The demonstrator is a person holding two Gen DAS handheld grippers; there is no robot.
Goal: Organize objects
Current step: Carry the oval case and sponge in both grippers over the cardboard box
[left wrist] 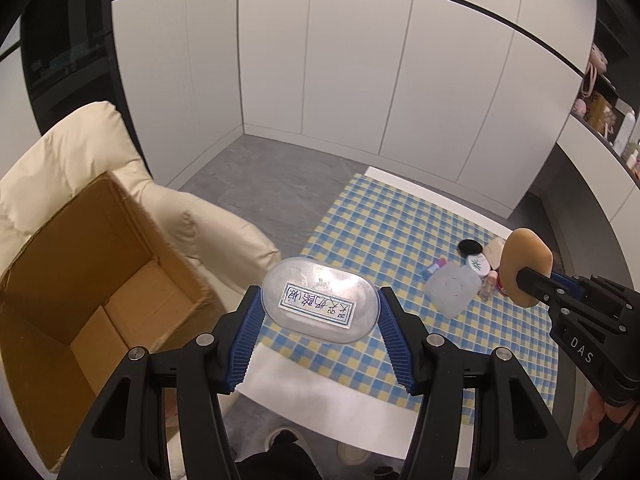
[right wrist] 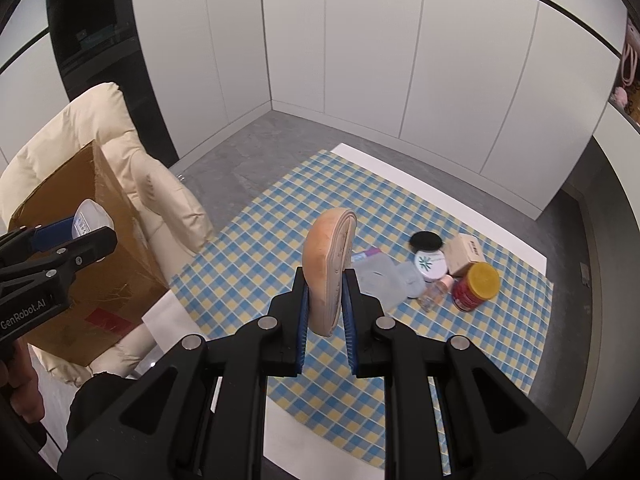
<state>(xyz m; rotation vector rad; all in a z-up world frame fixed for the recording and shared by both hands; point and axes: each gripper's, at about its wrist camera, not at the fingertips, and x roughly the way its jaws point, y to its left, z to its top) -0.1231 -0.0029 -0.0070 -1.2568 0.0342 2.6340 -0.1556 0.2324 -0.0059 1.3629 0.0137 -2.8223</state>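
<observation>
The left gripper [left wrist: 320, 312] has its blue ribbed pads clamped against the two ends of a clear oval plastic container [left wrist: 320, 305], whose white label with blue characters faces up. The jaws stand about half open around it, and the container hangs above the near corner of the blue-and-yellow checked tablecloth [left wrist: 400, 216], just beside the open cardboard box [left wrist: 100, 280]. That box sits on a cream padded armchair [left wrist: 60, 152] to the left of the cloth, flaps up, its brown bottom bare in the part that shows.

The right gripper [right wrist: 325, 300] is pinched nearly shut on a tan oval sponge-like pad [right wrist: 328, 268], held on edge so its flat paler face turns to the right. It is held above the middle of the tablecloth.

Farther along the cloth, well apart from the box, lies a small cluster: a black round lid [right wrist: 426, 241], a white round jar with a green mark [right wrist: 431, 264], a beige carton [right wrist: 466, 254], a red jar with a yellow lid [right wrist: 476, 286] lying tilted, a small clear bottle [right wrist: 436, 292], and a frosted translucent pouch [right wrist: 384, 282]. These sit touching or just beside one another.

A dark sleeve [right wrist: 100, 400] shows near the box's lower edge.
</observation>
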